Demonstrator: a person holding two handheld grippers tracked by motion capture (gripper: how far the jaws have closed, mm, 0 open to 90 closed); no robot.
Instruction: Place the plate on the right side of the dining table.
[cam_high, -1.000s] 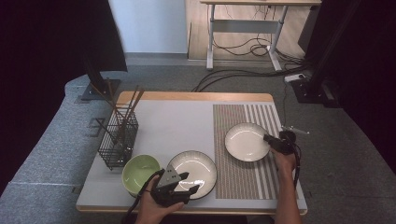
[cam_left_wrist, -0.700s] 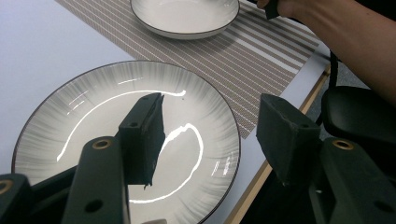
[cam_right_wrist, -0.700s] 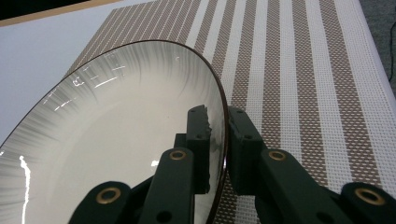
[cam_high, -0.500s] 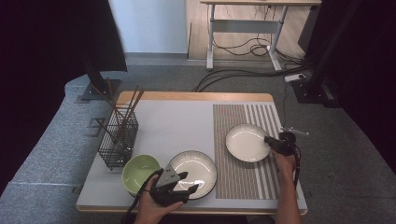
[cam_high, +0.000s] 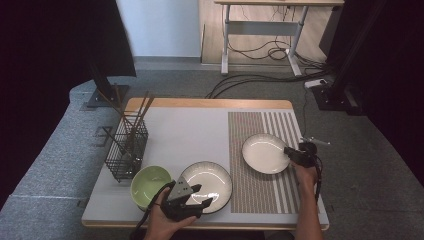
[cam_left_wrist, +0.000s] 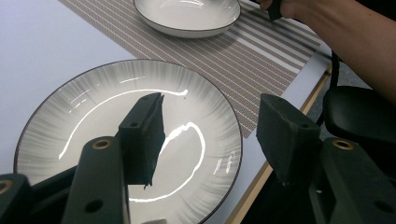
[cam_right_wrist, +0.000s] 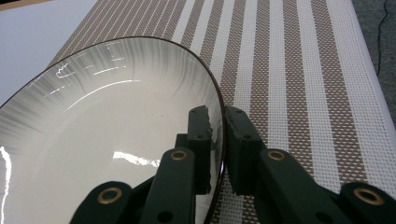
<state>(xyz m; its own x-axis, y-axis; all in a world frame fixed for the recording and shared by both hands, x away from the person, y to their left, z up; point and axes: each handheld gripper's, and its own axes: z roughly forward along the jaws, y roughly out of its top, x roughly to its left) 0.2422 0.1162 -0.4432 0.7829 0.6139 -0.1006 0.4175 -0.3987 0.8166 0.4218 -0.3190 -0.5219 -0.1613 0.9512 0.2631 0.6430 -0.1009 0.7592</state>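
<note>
Now the right gripper (cam_right_wrist: 223, 126) pinches the rim at 3 o'clock of the far round white plate (cam_high: 265, 153) on the striped mat (cam_high: 280, 195), while the open left gripper (cam_left_wrist: 210, 135) hangs over the near round white plate (cam_left_wrist: 93, 121).

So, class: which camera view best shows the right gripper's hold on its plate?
The right gripper view: the right gripper pinches the plate rim between shut jaws. The high view shows it small; the left gripper view shows that plate without the grip.

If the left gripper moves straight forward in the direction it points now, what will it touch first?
Most likely the near plate. The left gripper is open and tilts down over its right half, one jaw above the plate's inside, the other beyond the rim. Height above the plate is hard to judge.
</note>
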